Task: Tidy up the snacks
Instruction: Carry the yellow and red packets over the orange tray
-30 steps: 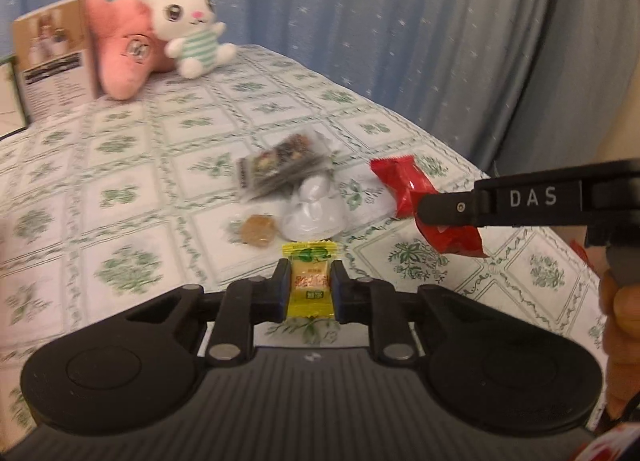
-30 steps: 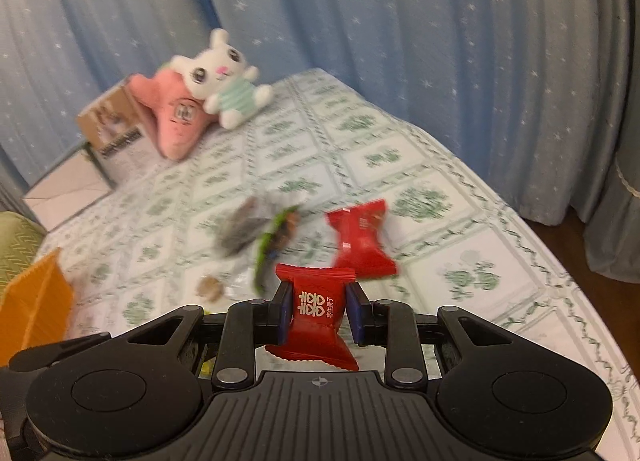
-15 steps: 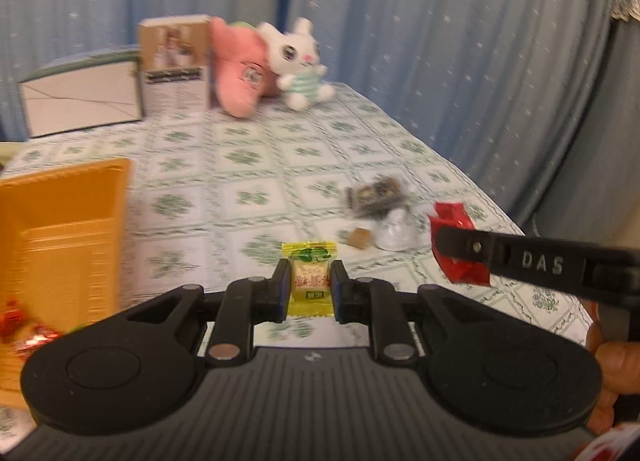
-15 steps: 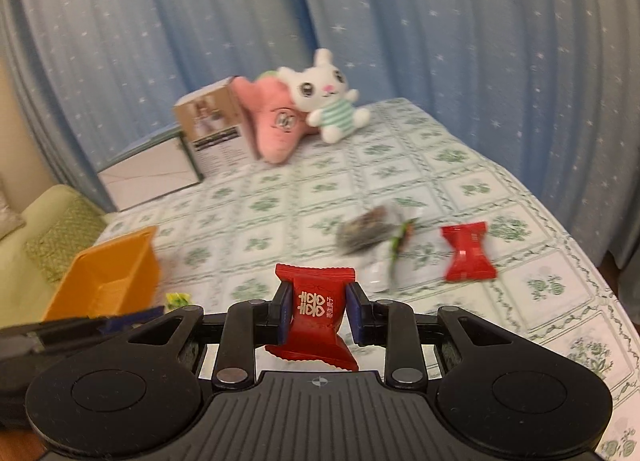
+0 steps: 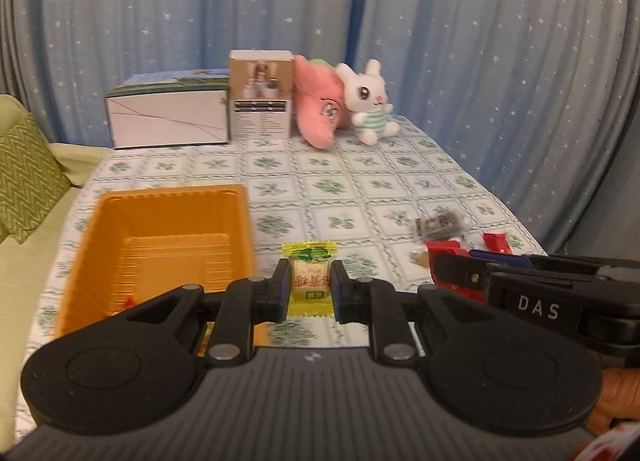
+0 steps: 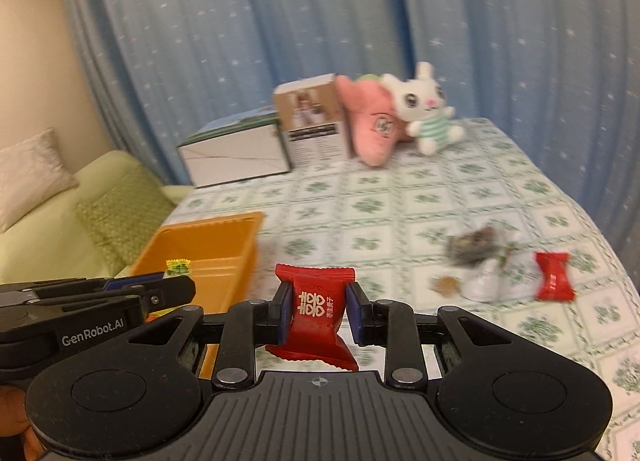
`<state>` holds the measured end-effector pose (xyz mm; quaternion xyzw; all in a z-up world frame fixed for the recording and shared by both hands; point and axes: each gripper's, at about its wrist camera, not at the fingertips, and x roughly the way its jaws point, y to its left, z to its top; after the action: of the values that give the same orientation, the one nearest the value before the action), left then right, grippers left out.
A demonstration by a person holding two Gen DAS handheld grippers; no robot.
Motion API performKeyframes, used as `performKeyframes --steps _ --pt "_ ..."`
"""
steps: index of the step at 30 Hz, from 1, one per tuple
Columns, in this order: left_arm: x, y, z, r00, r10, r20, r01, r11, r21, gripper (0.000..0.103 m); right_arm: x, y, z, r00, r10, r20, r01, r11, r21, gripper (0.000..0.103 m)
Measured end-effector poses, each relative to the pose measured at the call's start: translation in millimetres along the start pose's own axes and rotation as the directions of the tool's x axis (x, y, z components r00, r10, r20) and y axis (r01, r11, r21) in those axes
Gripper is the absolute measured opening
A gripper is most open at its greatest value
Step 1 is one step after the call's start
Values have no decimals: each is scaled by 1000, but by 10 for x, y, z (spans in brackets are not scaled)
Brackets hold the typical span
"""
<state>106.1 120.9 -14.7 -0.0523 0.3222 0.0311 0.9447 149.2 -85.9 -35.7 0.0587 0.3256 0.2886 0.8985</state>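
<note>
while carrying two wrapped sweets above the patterned table [image 5: 360, 181], pinching a yellow candy [image 5: 309, 281] crosswise in the left gripper [image 5: 308, 289], its long axis running away from the camera, wrapper ends poking out fore and aft. squeezing a red candy [image 6: 316, 313] the same way in the right gripper [image 6: 317, 311], both sets of pads pressed onto their wrappers. hovering near the orange tray [image 5: 168, 197], lying ahead and to the left of both tools, its long side running away across the cloth. sitting nearer to the tray with the left gripper, already close by its right wall; trailing just beside with the right. probably needing a short move leftward and over the rim before letting go. leaving another red candy [image 6: 554, 276], a dark snack packet [image 6: 476, 247] and small pieces off to the right, well apart from the tray.
</note>
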Motion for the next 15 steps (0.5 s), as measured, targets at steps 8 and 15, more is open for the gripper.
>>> performKeyframes --steps 8,15 --pt "-175 384 -58 999 46 0 -46 999 -28 18 126 406 54 998 53 -18 -53 998 -46 29" --pt "-243 685 -103 997 73 -4 -73 996 -52 18 306 703 -3 994 92 -53 -96 992 -78 29"
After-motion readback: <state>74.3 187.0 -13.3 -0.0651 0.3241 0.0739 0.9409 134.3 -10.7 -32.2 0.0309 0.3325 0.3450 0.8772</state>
